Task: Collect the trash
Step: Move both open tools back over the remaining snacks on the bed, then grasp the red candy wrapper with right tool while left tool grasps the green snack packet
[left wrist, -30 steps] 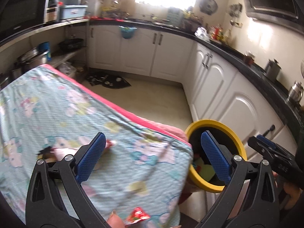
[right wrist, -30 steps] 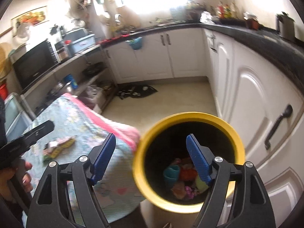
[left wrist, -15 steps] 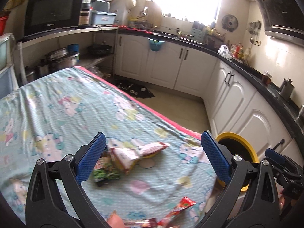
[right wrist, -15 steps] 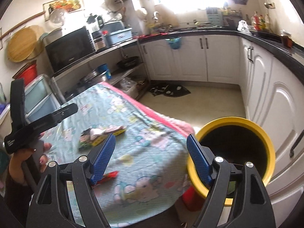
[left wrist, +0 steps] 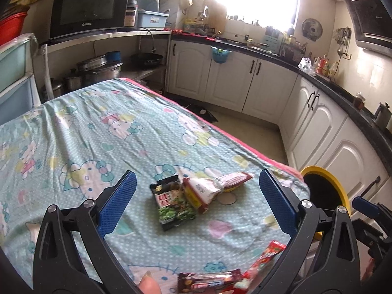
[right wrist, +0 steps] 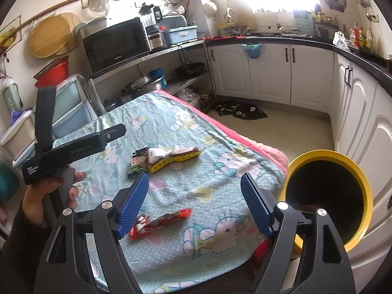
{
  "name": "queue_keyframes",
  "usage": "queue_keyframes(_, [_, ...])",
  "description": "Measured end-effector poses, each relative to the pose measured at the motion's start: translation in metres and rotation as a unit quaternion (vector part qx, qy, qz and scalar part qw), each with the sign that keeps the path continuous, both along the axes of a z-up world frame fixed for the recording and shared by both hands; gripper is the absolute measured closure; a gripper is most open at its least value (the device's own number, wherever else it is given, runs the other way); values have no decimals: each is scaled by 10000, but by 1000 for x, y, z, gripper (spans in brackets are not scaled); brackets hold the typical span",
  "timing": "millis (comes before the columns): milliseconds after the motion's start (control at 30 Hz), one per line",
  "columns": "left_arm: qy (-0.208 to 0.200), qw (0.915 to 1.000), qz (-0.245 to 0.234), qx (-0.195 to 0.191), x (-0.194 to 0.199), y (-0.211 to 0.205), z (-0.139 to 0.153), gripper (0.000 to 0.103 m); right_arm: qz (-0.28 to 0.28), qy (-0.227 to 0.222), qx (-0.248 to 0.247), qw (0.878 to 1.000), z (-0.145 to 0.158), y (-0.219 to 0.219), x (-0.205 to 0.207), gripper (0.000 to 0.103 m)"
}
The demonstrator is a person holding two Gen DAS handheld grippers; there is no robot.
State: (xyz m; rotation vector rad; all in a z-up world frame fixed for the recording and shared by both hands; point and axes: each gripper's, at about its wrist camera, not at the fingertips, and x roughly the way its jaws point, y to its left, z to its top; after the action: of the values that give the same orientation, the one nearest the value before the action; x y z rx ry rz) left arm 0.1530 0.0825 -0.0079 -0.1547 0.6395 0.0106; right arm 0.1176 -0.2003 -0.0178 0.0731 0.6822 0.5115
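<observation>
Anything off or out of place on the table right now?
Only the litter: a green snack packet and yellow-red wrapper overlapping mid-cloth, plus a red wrapper near the front edge. Nothing spilled or damaged; the yellow bin stands beside the table.

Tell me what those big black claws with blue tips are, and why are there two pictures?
A person holds a grabbing tool in each hand, and each tool carries a camera, so you get two pictures. One looks along the left gripper, the other along the right gripper. Both are open and hold nothing. In the right picture you can see the person's left hand holding its tool. On the cartoon tablecloth lie snack wrappers: a dark green packet, a white and yellow packet and a red wrapper. The yellow bin beside the table is for trash.
</observation>
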Motion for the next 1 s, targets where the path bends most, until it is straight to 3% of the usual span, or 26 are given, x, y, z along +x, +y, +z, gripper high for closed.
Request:
queue_keyframes(233, [221,9994,246,-76,1,25,-16,11,250,258,-76,9993,-15,21,-2,28])
queue_keyframes(467, [603,9970,351,-329,7,43,-45,12,428,817,-113,9957,-45,41,0,28])
queue_keyframes(700, [981,9911,317,-840,18,51,-72,41,475,1356,-179,9895,-77,53,7,40])
queue_keyframes(900, [1172,9827,241,-1412,34,52,-87,53,488,1706,-39,9841,-92,56,17,50])
queue_keyframes(1000, [1215,9807,263,-1507,42,49,-92,58,509,1750,-11,9833,-95,60,21,53])
